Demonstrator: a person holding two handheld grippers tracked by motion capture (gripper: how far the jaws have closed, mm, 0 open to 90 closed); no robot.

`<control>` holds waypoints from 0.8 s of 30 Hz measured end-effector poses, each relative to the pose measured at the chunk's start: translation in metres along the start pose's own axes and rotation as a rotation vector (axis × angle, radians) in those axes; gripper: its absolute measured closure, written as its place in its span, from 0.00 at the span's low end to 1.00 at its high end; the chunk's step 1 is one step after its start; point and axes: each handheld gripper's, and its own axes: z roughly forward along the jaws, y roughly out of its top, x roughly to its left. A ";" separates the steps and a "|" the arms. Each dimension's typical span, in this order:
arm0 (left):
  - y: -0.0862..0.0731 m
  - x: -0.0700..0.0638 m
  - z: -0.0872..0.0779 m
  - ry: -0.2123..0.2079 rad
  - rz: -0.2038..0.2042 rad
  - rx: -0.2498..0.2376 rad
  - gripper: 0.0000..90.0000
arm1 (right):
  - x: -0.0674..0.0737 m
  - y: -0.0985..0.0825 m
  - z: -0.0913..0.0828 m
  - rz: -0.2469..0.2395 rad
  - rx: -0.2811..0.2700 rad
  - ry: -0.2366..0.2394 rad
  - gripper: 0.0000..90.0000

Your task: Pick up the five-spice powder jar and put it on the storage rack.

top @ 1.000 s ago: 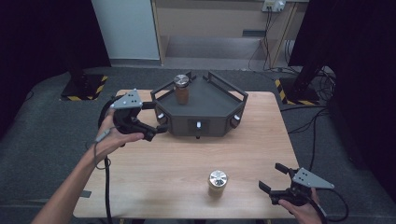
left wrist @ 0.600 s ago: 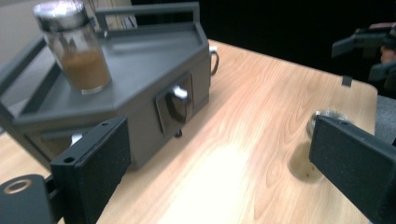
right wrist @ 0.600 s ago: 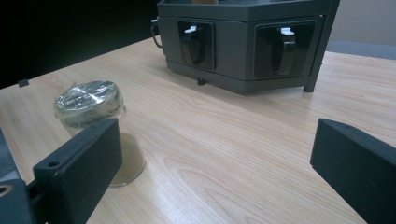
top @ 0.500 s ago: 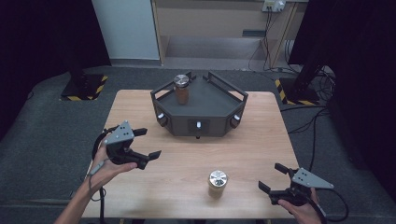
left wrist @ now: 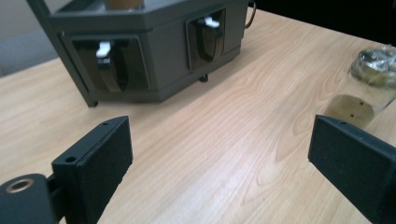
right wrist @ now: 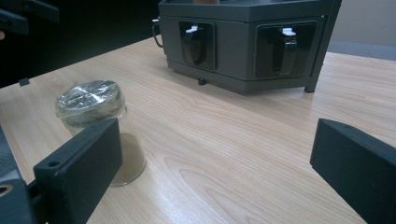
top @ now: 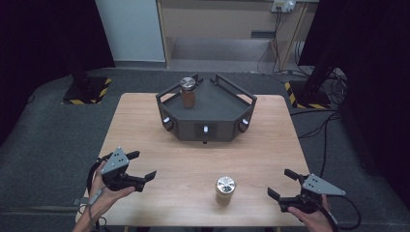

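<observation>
1. The jar (top: 225, 189) stands upright on the near part of the bench (top: 145, 121), between your two hands and nearer the right one; its lid looks shiny and foil-like, and its lower part holds something tan.
2. Your right hand-held gripper (top: 284, 188) is spread wide and holds nothing, just beside the jar. Come in low or off-centre and one jaw could knock the jar over, or push it toward the near edge.
3. Your left hand-held gripper (top: 141, 168) is also spread and holds nothing, well apart from the jar. Closing both sides at once risks a clash of jaws.
4. A second jar (top: 187, 92) sits on the dark angular device (top: 208, 116) at the far side; reaching over could catch its rails.
5. The bench is pale wood grain, smooth. Around it lie grey carpet, trailing cables and dark curtains.
</observation>
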 end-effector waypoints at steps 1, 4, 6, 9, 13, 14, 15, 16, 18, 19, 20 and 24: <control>-0.003 -0.001 0.000 0.003 -0.007 -0.002 0.06 | 0.000 0.000 0.000 0.000 0.001 0.000 0.03; -0.012 -0.004 0.001 0.004 -0.031 -0.010 0.06 | 0.000 0.000 0.000 -0.001 0.001 -0.001 0.03; -0.015 -0.006 0.001 0.012 -0.034 -0.002 0.06 | 0.000 0.000 0.000 -0.001 0.000 -0.002 0.03; -0.019 -0.007 -0.003 0.024 -0.050 -0.004 0.07 | 0.000 0.000 -0.001 -0.001 -0.001 -0.003 0.03; -0.028 -0.010 -0.011 0.056 -0.068 -0.008 0.07 | 0.000 0.000 -0.001 -0.003 -0.002 -0.001 0.03; -0.031 -0.009 -0.012 0.059 -0.079 -0.011 0.07 | 0.000 0.000 -0.001 -0.003 -0.001 -0.001 0.03; -0.033 -0.010 -0.014 0.064 -0.085 -0.012 0.07 | 0.000 0.000 -0.001 -0.004 -0.001 0.000 0.03; -0.036 -0.010 -0.016 0.065 -0.096 -0.017 0.07 | 0.000 0.000 -0.001 -0.003 -0.001 0.000 0.03; -0.039 -0.010 -0.018 0.063 -0.102 -0.020 0.07 | 0.000 0.000 0.000 -0.003 -0.001 -0.001 0.03; -0.040 -0.011 -0.019 0.066 -0.104 -0.021 0.07 | 0.000 0.000 0.000 -0.003 -0.001 -0.001 0.03; -0.042 -0.011 -0.020 0.068 -0.108 -0.024 0.07 | 0.000 0.000 0.000 -0.003 -0.001 -0.001 0.03; -0.047 -0.012 -0.025 0.074 -0.117 -0.039 0.06 | 0.000 0.000 0.000 -0.001 0.000 -0.002 0.03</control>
